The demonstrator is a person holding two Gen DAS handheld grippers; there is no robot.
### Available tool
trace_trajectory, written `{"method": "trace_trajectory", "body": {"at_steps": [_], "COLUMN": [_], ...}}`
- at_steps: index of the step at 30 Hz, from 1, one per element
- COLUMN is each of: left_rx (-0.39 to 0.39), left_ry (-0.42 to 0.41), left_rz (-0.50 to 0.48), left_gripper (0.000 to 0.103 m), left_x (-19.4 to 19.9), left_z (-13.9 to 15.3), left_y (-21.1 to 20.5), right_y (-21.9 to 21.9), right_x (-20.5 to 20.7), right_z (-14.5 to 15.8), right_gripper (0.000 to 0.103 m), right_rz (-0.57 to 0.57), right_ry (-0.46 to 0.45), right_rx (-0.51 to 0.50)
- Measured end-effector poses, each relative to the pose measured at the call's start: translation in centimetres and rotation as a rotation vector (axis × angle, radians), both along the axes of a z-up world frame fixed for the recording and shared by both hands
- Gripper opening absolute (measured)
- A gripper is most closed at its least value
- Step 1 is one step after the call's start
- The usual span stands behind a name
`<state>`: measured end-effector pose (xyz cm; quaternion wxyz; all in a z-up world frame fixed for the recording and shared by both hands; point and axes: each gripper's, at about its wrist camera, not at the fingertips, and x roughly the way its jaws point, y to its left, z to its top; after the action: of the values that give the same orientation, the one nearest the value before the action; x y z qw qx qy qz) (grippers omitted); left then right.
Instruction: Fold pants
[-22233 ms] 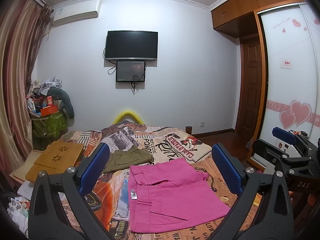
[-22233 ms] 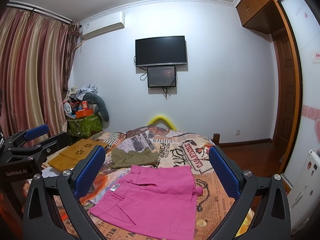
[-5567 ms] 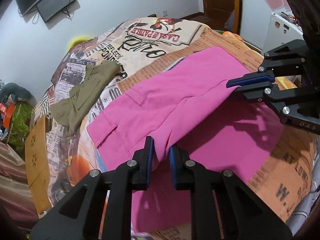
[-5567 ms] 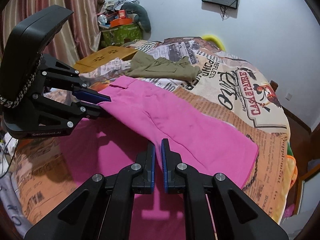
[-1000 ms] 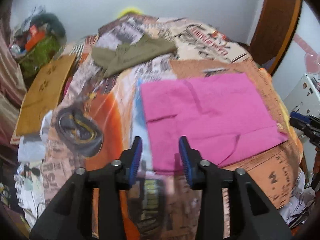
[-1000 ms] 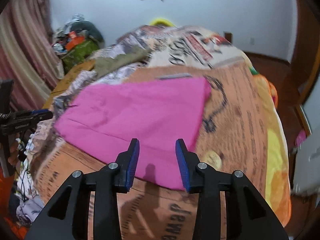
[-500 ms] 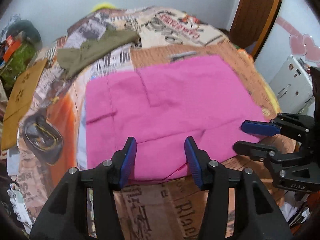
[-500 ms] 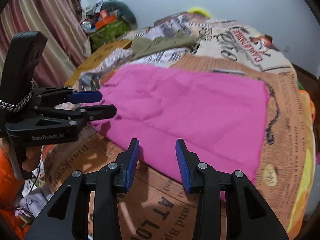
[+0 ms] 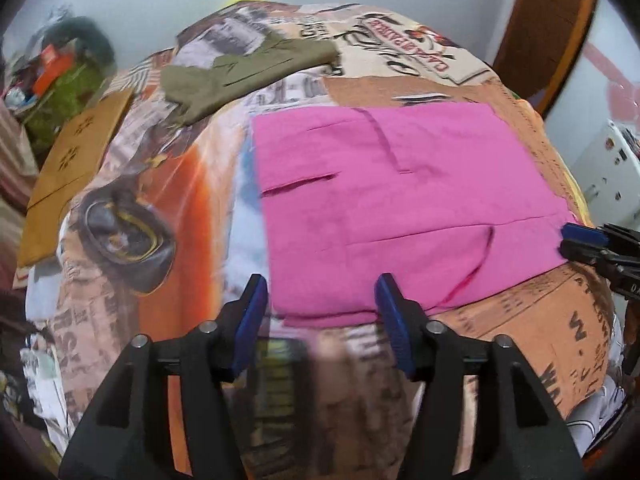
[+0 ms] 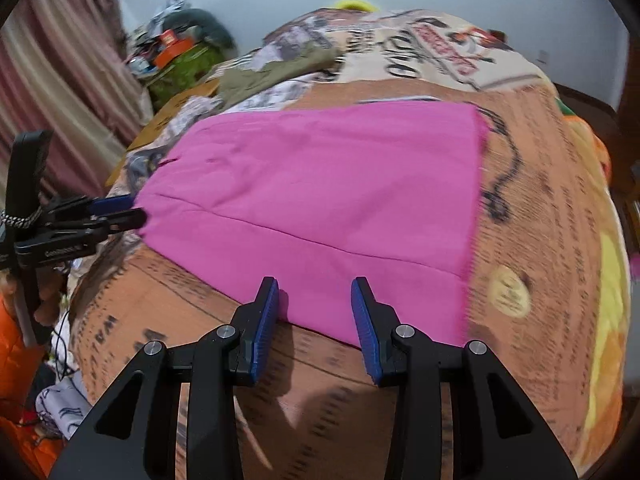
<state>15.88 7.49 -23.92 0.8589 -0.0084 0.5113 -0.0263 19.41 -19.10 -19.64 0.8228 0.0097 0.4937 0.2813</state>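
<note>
Overhead, pink pants flat on newspaper-print bedspread, olive garment beyond, left gripper jaws widening, right gripper jaws parted, both empty.

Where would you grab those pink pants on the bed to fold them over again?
Probably the near edge of the pink pants, one corner per claw, coming in from the bedside. They lie flat with that edge free, and the open left claw and right claw already straddle it at either end.
</note>
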Motion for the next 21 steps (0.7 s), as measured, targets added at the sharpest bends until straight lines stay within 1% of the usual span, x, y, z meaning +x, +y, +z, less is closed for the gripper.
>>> {"method": "trace_trajectory", "body": {"at_steps": [2,4,8,12,15,21], "left_rx": [-0.050,-0.072,-0.059,-0.039,-0.045,-0.042], "left_ry": [0.009,0.018,0.015,0.015,0.000,-0.082], "left_rz": [0.016,0.029,0.032,0.023,0.026,0.063], "left_gripper": [0.061,0.064,0.065,0.065,0.065,0.065], "left_x": [-0.2,-0.3,-0.5,-0.4,-0.3,0.9], "left_z": [-0.2,-0.4,-0.4,0.1,1.2,4.7], "left_y": [0.7,1.2,0.9,0.7,1.0,2.4], "right_y": [-1.1,-1.9,-3.2,-3.3,-3.5,-3.7], "right_x": [0.0,-0.1,-0.1,-0.1,0.1,1.0], "right_z": [-0.1,-0.3,-0.5,-0.3,0.2,2.4], "right_gripper": [0.034,0.034,0.034,0.034,0.034,0.034], "right_rz": [-0.031,-0.064,-0.101,-0.108,-0.111,-0.115], "right_ry": [0.007,0.008,0.019,0.024,0.022,-0.041], "right_rx": [0.002,-0.018,-0.020,-0.025,-0.020,-0.007]}}
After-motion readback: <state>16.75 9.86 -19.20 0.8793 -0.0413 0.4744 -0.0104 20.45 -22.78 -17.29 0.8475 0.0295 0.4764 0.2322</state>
